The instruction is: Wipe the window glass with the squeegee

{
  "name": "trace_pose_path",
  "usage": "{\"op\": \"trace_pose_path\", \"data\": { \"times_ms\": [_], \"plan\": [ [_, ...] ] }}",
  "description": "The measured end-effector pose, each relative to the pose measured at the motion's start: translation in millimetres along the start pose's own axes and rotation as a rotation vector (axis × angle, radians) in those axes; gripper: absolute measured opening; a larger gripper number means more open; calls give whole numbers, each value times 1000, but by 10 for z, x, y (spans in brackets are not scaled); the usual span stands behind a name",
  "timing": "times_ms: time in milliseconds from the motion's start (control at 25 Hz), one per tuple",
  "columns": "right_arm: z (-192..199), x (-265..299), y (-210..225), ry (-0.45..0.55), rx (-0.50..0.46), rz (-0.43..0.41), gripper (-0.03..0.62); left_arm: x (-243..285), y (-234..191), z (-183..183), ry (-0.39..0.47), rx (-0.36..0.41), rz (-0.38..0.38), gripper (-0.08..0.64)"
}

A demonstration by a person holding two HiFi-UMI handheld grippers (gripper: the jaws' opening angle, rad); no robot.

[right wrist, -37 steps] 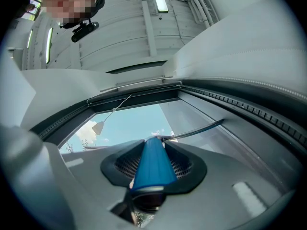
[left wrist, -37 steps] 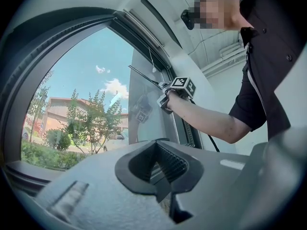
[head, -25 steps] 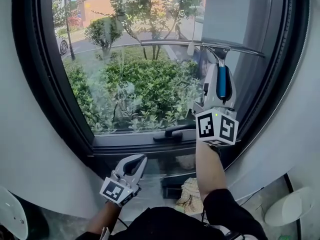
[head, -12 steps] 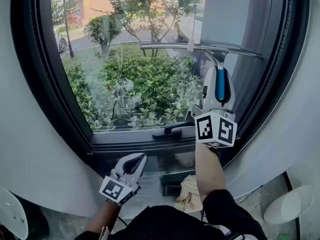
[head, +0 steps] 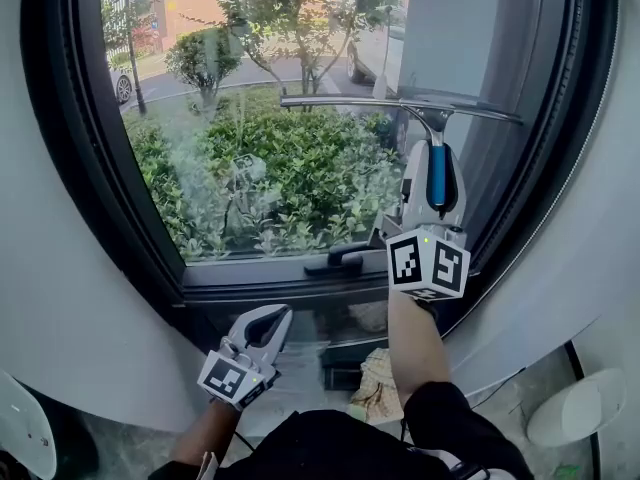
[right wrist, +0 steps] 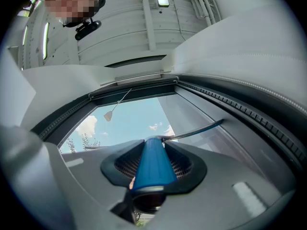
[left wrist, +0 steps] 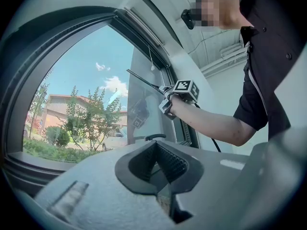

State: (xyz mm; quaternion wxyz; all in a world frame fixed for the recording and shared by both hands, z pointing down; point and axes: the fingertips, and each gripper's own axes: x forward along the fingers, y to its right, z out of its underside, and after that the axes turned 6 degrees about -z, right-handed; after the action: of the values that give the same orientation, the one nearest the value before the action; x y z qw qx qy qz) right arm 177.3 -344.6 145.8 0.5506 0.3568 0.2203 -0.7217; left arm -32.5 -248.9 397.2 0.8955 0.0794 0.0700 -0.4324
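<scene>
The left tool [head: 278,318] was held low, beneath the window and well apart from the glass [head: 270,168]. In the left gripper view its jaws were seen pressed together, with nothing between them. The glass was set in a dark frame [head: 95,168], and green shrubs [head: 300,188] were seen through it. A dark lever [head: 345,258] lay along the bottom of the frame, just left of the right tool [head: 437,153]. That tool was raised before the right part of the glass, and its jaws were closed firmly on the blue grip [right wrist: 152,169] of the squeegee [head: 432,120]. The grip was pointed upward. The blade [head: 400,102] was stretched nearly level across the upper right of the glass, its right end a little lower than its left. The blade appeared to lie against the glass, though contact could not be made out with certainty.
</scene>
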Motion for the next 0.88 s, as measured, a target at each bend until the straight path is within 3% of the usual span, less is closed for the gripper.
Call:
{"op": "trace_pose_path", "data": {
  "times_ms": [880],
  "plan": [
    [219, -272, 25, -59, 18, 8, 132, -42, 94, 118, -34, -14, -6, 2]
  ]
}}
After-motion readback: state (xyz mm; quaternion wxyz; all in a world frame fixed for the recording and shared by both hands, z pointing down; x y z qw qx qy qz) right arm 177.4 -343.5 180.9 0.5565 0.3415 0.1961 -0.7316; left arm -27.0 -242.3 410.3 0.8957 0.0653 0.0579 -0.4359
